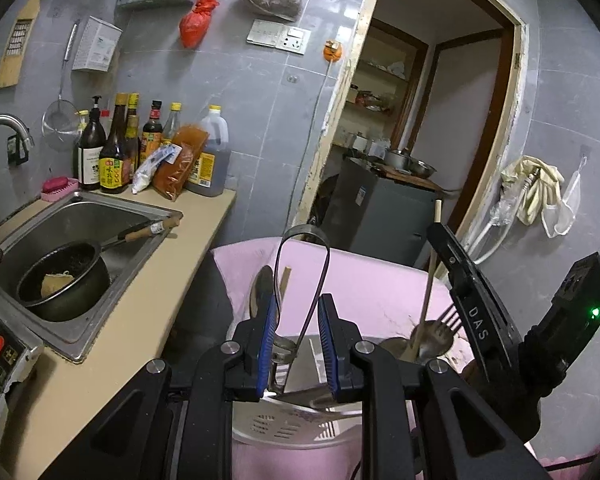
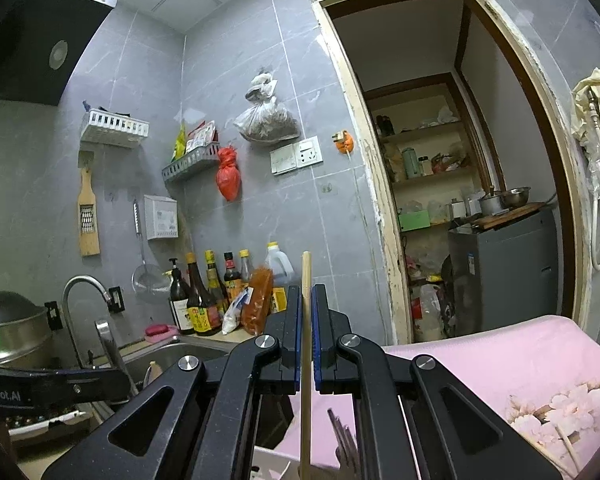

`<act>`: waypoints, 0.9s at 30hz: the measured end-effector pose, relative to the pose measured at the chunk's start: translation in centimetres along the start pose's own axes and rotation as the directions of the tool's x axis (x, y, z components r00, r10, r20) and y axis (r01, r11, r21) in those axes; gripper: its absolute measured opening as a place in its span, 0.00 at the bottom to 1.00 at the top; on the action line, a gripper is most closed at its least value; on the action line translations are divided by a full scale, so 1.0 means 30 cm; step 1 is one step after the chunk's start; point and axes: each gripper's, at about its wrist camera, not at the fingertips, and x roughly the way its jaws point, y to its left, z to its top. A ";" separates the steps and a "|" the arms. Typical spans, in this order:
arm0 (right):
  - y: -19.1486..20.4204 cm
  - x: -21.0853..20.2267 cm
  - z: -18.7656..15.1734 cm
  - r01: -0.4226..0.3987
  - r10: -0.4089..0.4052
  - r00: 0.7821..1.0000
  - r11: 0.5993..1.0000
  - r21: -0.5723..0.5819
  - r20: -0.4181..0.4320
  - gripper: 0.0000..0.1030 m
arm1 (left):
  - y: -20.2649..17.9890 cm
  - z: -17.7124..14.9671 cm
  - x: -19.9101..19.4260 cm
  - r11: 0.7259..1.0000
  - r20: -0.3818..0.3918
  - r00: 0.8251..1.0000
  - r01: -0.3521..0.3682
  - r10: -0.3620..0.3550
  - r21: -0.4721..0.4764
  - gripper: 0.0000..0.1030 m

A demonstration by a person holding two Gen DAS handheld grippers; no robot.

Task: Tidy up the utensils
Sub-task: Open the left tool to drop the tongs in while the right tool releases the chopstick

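My left gripper (image 1: 298,344) is shut on metal tongs (image 1: 302,256), whose looped end rises between the blue pads above a white perforated utensil holder (image 1: 288,428) on a pink cloth (image 1: 372,284). A spoon (image 1: 260,288) and a wooden stick (image 1: 285,280) stand at the holder's left; a fork (image 1: 446,320) and spoons stand at its right. My right gripper (image 2: 307,304) is shut on a wooden chopstick (image 2: 306,360) held upright. That gripper also shows in the left wrist view (image 1: 472,292), at the right above the holder. Fork tines (image 2: 346,440) show below.
A steel sink (image 1: 100,216) holds a dark pot (image 1: 64,280) at the left. Sauce bottles (image 1: 112,152) and an oil jug (image 1: 212,156) stand on the beige counter (image 1: 148,312). A faucet (image 2: 84,292) and a doorway (image 2: 460,180) with a grey cabinet (image 2: 504,268) lie beyond.
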 end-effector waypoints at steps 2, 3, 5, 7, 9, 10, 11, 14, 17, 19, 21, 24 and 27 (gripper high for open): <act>0.006 -0.009 0.002 -0.006 0.006 1.000 1.000 -0.005 -0.011 0.04 | -0.004 0.002 -0.003 1.000 -0.012 1.000 0.006 -0.006 0.008 0.20; 0.009 -0.016 0.002 -0.008 0.007 1.000 1.000 -0.011 -0.015 0.04 | -0.008 0.000 -0.004 1.000 -0.018 1.000 0.010 -0.010 0.013 0.20; 0.016 -0.032 0.001 -0.013 0.012 1.000 1.000 -0.022 -0.022 0.04 | -0.016 0.002 -0.005 0.999 -0.030 0.999 0.015 -0.014 0.029 0.20; 0.020 -0.043 0.001 -0.021 0.020 0.999 0.999 -0.029 -0.035 0.04 | -0.016 0.004 -0.003 0.999 -0.040 0.999 0.025 -0.023 0.038 0.20; 0.027 -0.054 0.001 -0.028 0.026 0.998 0.999 -0.040 -0.053 0.04 | -0.019 0.006 -0.001 0.999 -0.048 0.998 0.032 -0.030 0.041 0.20; 0.027 -0.060 0.000 -0.031 0.029 0.998 0.999 -0.043 -0.062 0.04 | -0.019 0.008 0.001 0.998 -0.052 0.998 0.038 -0.036 0.040 0.20; 0.028 -0.066 -0.001 -0.031 0.028 0.997 0.998 -0.045 -0.067 0.04 | -0.018 0.009 0.003 0.998 -0.056 0.998 0.041 -0.039 0.036 0.20; 0.026 -0.081 0.001 -0.030 0.026 0.996 0.998 -0.048 -0.084 0.06 | -0.013 0.010 0.009 0.998 -0.074 0.996 0.058 -0.056 0.027 0.20; 0.022 -0.096 0.004 -0.036 0.031 0.994 0.999 -0.041 -0.107 0.12 | -0.012 0.000 0.015 0.997 -0.100 0.993 0.069 -0.066 0.035 0.20; 0.018 -0.108 0.007 -0.038 0.033 0.993 0.999 -0.038 -0.117 0.17 | -0.013 -0.006 0.014 0.997 -0.110 0.992 0.074 -0.069 0.038 0.20; 0.015 -0.119 0.016 -0.037 0.033 0.992 0.999 -0.032 -0.124 0.24 | -0.016 -0.009 0.015 0.996 -0.126 0.989 0.078 -0.072 0.040 0.20; 0.009 -0.136 0.033 -0.031 0.028 0.992 0.999 -0.027 -0.125 0.28 | -0.016 -0.007 0.011 0.996 -0.143 0.987 0.078 -0.071 0.038 0.20; 0.001 -0.156 0.062 -0.016 0.012 0.992 0.999 -0.029 -0.124 0.35 | -0.020 0.002 -0.006 0.996 -0.137 0.988 0.080 -0.074 0.039 0.24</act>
